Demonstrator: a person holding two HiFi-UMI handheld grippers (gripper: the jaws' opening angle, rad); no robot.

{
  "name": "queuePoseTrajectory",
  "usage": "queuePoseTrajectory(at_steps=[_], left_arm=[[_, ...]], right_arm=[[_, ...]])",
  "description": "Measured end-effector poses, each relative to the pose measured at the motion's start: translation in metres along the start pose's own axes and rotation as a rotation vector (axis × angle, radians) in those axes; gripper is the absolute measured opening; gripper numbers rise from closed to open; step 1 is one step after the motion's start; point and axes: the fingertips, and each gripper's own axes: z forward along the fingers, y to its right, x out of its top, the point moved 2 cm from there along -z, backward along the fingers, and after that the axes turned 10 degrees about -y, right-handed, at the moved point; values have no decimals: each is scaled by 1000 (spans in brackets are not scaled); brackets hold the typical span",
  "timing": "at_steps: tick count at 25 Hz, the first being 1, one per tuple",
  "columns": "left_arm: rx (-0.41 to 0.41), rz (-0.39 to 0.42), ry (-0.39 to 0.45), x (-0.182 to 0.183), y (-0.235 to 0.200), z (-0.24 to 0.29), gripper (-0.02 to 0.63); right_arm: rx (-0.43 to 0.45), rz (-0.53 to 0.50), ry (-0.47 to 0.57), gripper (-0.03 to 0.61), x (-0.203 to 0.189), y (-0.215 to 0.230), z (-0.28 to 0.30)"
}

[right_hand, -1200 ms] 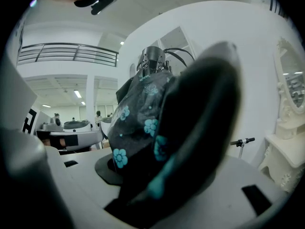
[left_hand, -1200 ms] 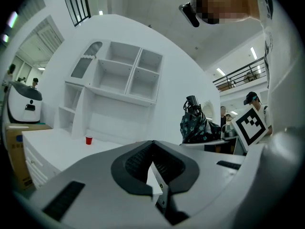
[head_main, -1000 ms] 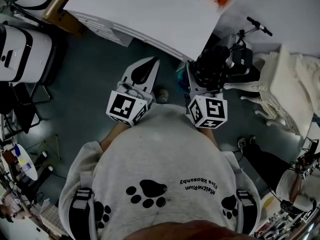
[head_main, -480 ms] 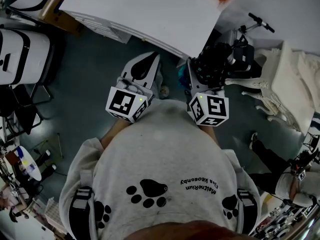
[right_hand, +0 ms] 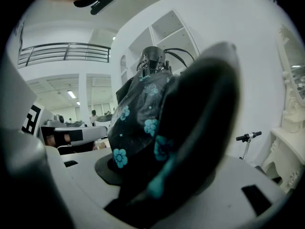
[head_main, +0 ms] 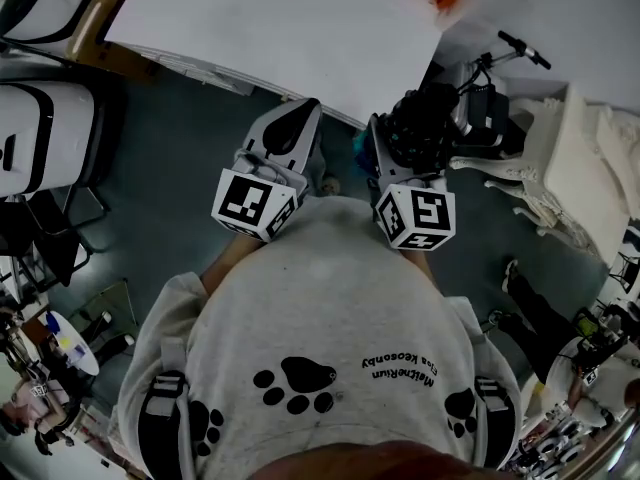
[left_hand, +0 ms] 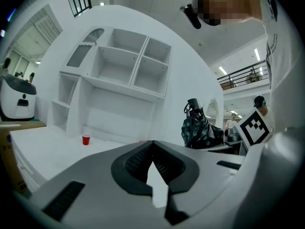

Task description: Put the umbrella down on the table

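Between the pads of the right claw stands the umbrella, folded down into a short, plump bundle. Its cloth is dark, near black, sprinkled with small teal flowers, and it lies in loose, crumpled folds rather than rolled tight. At its upper end a grey hub sticks out of the cloth, with thin dark ribs curving away from it to one side. Whether that end is the handle or the tip I cannot tell. The claw's jaws stand wide apart and bear on the bundle's lower part from both sides, so the grip is on the cloth and not on the upper end.

The umbrella's long axis runs close to upright, crosswise to the claw that holds it, with the grey hub on top and leaning slightly. In the head view it is a dark lump just beyond the right claw. It is in the air over the floor, just beside the near corner of the white tabletop and not touching it.

The left claw is closed, its pads meeting at the tips with nothing between them. It points towards the tabletop, where a red cup stands before a white shelf unit.
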Motion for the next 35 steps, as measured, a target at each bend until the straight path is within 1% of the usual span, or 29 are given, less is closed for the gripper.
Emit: queuePoseTrajectory(at_steps=[6,11,16,25,35], left_arm=[[-41,6,-11,21,-46,43,15],[-76,4,-21,29,-82,72,15],[-122,-5,-34,32,-107,104,15],[-189,-9,-75,21,-125,139,15],[-196,-3,-131,-1,-129,174,15]], right_arm=[[-26,14,-15,256,24,7,53],[-51,19,-28,256,34,9,93],[-87,22,-50,256,41,17,123],[-125,46,-101,256,29,28,150],[-84,52,-186,256,9,52,188]])
